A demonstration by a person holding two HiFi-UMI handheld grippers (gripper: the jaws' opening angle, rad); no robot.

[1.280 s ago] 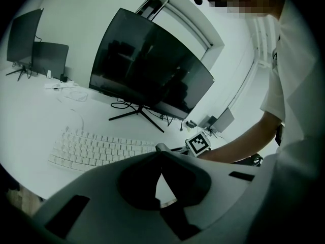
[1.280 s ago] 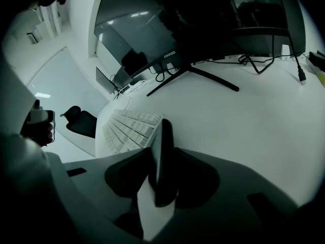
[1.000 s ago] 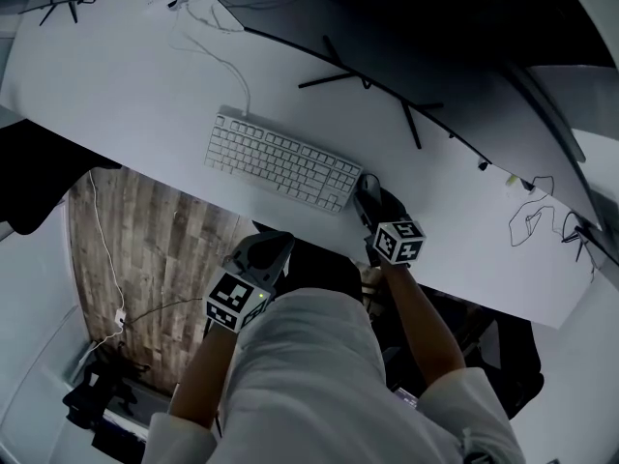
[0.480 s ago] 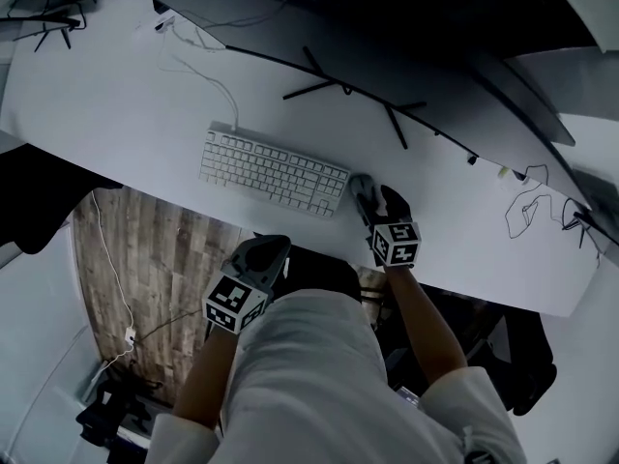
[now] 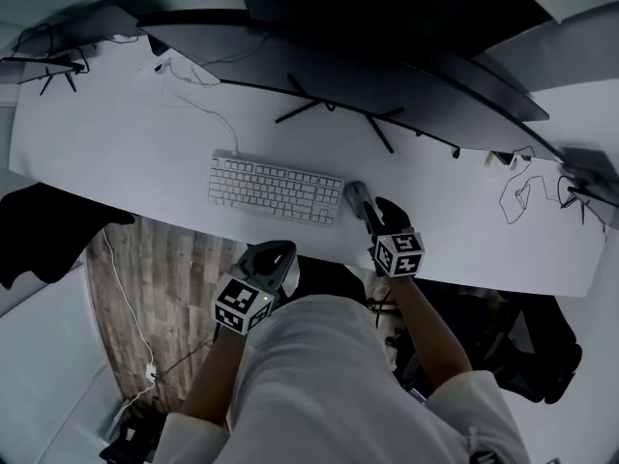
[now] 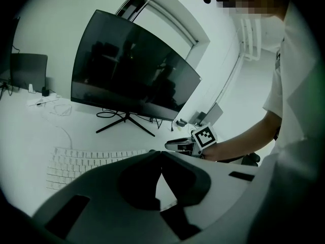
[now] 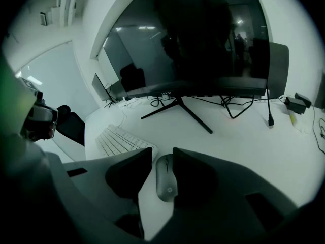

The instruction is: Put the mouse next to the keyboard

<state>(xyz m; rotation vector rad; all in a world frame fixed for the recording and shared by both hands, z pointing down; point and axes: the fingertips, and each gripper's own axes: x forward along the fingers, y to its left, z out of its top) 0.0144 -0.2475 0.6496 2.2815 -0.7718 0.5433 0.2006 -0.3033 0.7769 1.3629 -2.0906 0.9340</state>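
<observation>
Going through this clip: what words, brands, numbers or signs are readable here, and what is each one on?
"hp", probably: round logo on the grey oval computer mouse.
Brand word on the lower bezel of the large curved black monitor: too small to read.
Key legends on the flat white keyboard: too small to read.
Black-and-white marker cubes: square patterns only, no words or numbers.

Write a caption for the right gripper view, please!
Mouse lies on the white desk beside the keyboard, framed between the parted jaws of the right gripper, which have just been closing.
</observation>
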